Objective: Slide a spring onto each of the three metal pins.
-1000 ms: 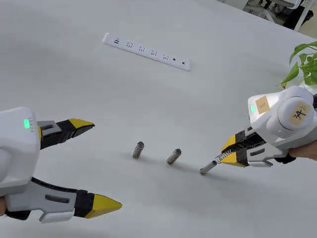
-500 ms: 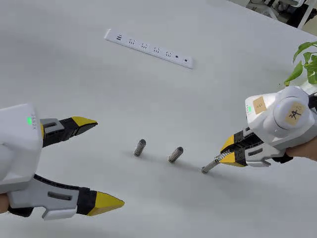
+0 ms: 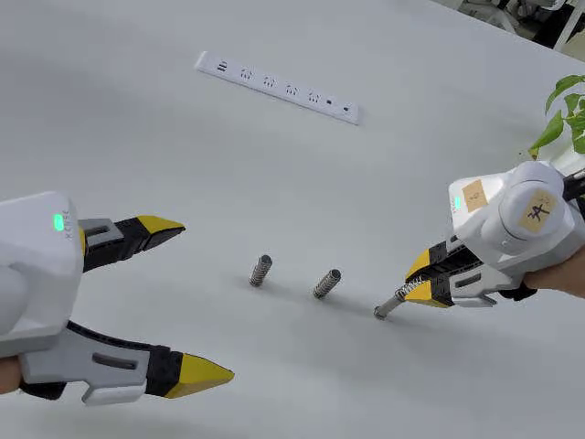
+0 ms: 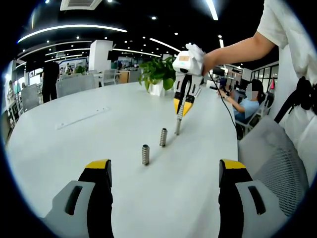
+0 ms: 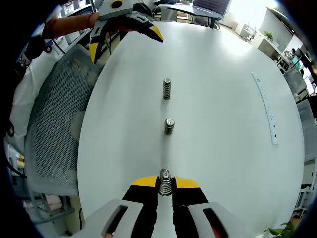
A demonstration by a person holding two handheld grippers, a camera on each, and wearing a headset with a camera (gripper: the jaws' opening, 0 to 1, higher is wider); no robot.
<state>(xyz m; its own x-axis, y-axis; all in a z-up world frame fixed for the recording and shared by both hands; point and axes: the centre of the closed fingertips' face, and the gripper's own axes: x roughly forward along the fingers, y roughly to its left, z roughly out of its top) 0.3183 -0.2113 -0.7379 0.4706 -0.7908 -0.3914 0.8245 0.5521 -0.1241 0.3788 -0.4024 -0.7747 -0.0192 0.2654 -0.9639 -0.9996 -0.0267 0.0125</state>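
A long white power strip [image 3: 279, 87] lies flat on the far part of the bench, well apart from everything else. A green leafy plant [image 3: 565, 114] stands at the bench's right edge, behind the right gripper [image 3: 411, 285]; the left gripper view shows it in a white pot.

The bench [image 3: 274, 183] is a large, plain, pale grey-white surface with a rounded edge. Around it is an open office with long strips of ceiling light, desks and chairs. A grey mesh office chair [image 5: 54, 124] sits just beside the bench. A person is seated at a desk in the distance in the left gripper view.

Three short metal pins stand in a row near the middle of the bench. The left pin [image 3: 261, 270] and the middle pin [image 3: 326, 283] each carry one coiled metal spring along their length. The third pin [image 3: 384, 310] is at the right end of the row, and its lower part is bare grey metal. That makes three pins and three springs, with two springs already seated.

The third spring [image 3: 405, 292] is clamped between the yellow tips of the right gripper, whose jaws are nearly together around it. The spring's lower end meets the top of the third pin.

The left gripper [image 3: 206, 299] hovers at the near left of the bench, well apart from the pins. Its jaws are spread wide with nothing between them.
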